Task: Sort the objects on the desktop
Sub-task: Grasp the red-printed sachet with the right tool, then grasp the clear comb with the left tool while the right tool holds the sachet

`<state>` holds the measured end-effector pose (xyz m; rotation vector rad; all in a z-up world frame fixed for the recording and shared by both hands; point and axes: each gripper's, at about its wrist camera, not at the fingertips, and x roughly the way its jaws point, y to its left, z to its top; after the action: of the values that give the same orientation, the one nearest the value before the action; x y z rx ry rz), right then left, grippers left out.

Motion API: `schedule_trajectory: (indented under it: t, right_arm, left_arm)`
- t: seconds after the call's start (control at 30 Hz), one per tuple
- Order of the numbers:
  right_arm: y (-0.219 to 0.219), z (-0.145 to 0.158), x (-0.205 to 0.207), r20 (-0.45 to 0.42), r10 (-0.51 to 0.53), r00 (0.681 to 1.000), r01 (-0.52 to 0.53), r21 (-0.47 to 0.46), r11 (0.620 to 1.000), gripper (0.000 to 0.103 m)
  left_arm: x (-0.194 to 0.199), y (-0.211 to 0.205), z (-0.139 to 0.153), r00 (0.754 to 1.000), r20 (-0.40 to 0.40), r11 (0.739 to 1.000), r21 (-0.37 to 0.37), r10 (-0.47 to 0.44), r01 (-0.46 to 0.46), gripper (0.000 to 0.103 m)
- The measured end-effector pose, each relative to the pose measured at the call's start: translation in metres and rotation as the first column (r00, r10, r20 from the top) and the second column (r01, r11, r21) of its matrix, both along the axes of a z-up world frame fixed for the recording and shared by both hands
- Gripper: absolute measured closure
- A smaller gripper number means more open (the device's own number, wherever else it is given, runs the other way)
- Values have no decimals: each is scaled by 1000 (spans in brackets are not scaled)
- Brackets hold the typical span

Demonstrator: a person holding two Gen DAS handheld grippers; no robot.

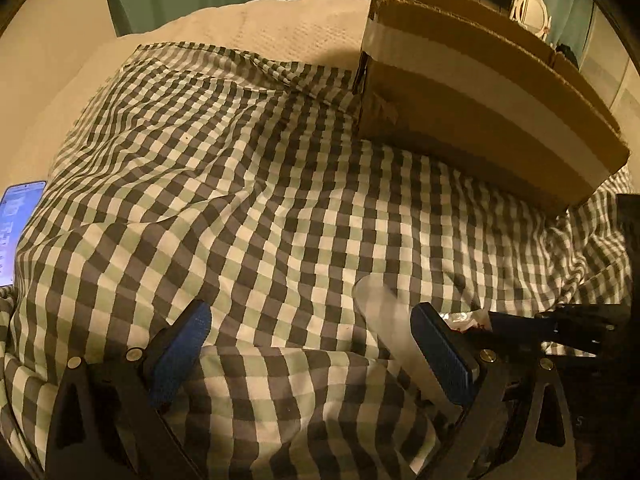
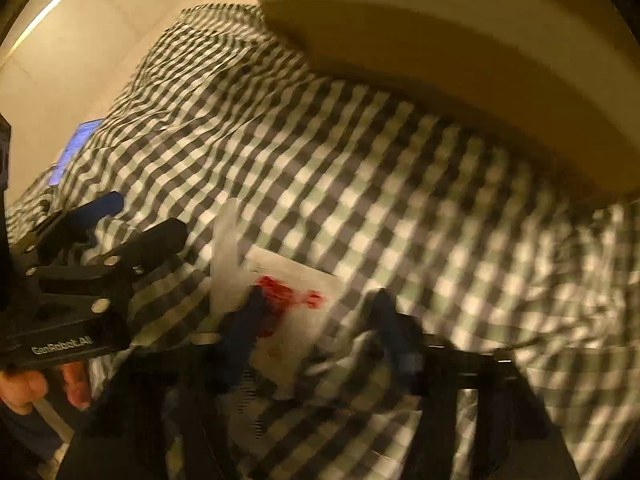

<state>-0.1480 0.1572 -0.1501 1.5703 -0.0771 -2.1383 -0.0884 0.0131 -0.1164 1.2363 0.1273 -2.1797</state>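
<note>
**Both claws low at the near edge of the bed, nothing clamped yet**

Your left gripper (image 1: 310, 338) hangs low with its blue pads (image 1: 182, 350) wide apart and nothing between them. A frosted plastic piece (image 1: 380, 312) lies just inside the right pad, touching or nearly so; I cannot tell which.

Your right gripper (image 2: 316, 320) also stands apart, straddling a white packet with a red print (image 2: 288, 300) that lies on the checked cloth (image 1: 260, 200). That view is blurred, so whether the fingers touch the packet is unclear. The spread probably leaves room to close on it.

The cardboard box (image 1: 480, 80) sits toward the far right corner of the bed, open at the top, likely the place for sorted items. A lit phone (image 1: 18, 232) lies at the left edge, well apart from both claws.
</note>
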Motion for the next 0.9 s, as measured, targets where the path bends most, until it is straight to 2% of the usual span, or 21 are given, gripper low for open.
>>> schedule_trajectory:
  t: [0.07,0.1,0.23,0.33,0.43,0.57,0.63,0.7,0.9]
  right_arm:
    - [2,6,4,-34,-1,999,1,5,1000,96]
    - [5,12,7,-46,-7,999,6,-11,1000,98]
    - [29,40,23,-122,-64,990,61,-31,998,99]
    - [53,59,32,-198,-140,970,139,-18,990,99]
    - [75,75,37,-267,-195,944,205,11,979,99]
    - [90,82,41,-280,-222,934,225,-22,974,99]
    - [91,81,42,-288,-217,933,221,-18,975,100]
    - [89,79,43,-289,-204,935,210,-11,978,99]
    - [79,65,37,-236,-173,956,183,21,983,99]
  left_arm:
    - [-1,1,-1,1000,11,1000,-9,-1,1,1]
    - [-2,2,-2,1000,16,1000,-10,-3,3,1]
    - [-4,13,-2,998,33,999,14,-43,43,1]
    - [-9,26,-5,998,13,994,89,-67,66,1]
    - [-19,34,-16,998,22,989,138,-60,57,1]
    - [-31,35,-31,999,29,989,147,-19,14,1]
    - [-34,32,-39,998,54,989,149,-16,8,8]
    - [-35,35,-43,997,65,985,170,-46,34,59]
    - [-31,40,-42,993,66,975,205,-98,83,62]
